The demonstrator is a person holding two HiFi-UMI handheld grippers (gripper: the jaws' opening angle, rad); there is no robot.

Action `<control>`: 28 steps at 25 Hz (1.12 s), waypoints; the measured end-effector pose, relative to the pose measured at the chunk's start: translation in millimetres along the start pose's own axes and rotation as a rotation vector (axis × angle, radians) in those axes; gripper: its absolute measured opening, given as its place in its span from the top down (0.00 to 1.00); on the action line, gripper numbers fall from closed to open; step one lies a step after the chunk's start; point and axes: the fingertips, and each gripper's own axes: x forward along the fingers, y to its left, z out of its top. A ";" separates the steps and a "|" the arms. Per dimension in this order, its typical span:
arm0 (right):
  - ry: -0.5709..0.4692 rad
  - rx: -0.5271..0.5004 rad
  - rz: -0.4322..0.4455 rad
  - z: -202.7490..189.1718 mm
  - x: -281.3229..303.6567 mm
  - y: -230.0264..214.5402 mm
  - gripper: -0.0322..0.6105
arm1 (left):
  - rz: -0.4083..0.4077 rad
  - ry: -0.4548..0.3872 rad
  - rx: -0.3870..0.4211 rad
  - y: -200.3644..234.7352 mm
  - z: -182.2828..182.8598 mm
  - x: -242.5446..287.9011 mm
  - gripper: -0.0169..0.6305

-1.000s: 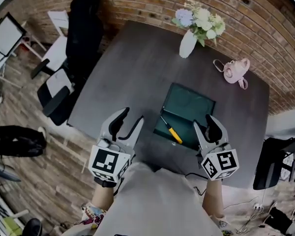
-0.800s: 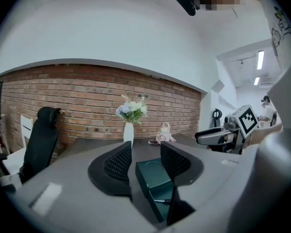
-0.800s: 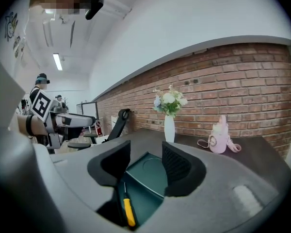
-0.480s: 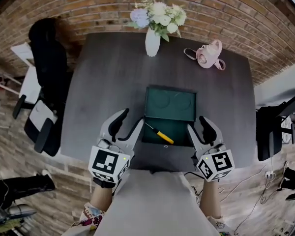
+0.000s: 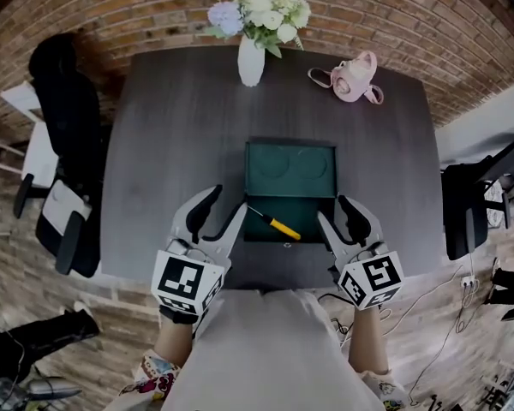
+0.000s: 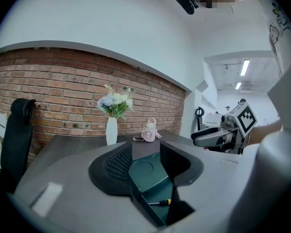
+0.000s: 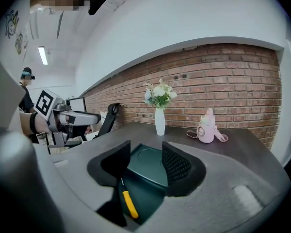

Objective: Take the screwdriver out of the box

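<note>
Dark table, screwdriver in box, ceiling lights in gripper views only

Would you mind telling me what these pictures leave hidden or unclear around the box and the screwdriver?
- Screwdriver handle: left gripper view, mostly behind a jaw of the left tongs.
- Box floor: right gripper view, largely covered by the right tongs.
- Pink bottle details: head view, too small to read.
</note>
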 end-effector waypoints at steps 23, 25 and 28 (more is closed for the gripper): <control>0.321 -0.074 0.232 -85.8 58.0 41.6 0.64 | -0.008 0.062 -0.038 -1.0 -50.4 -4.8 0.69; 0.354 -0.088 0.252 -95.2 64.3 44.5 0.64 | -0.001 0.073 -0.046 0.4 -56.3 -3.9 0.69; 0.412 -0.106 0.291 -110.4 72.8 49.6 0.64 | 0.003 0.083 -0.057 0.4 -61.9 -2.5 0.70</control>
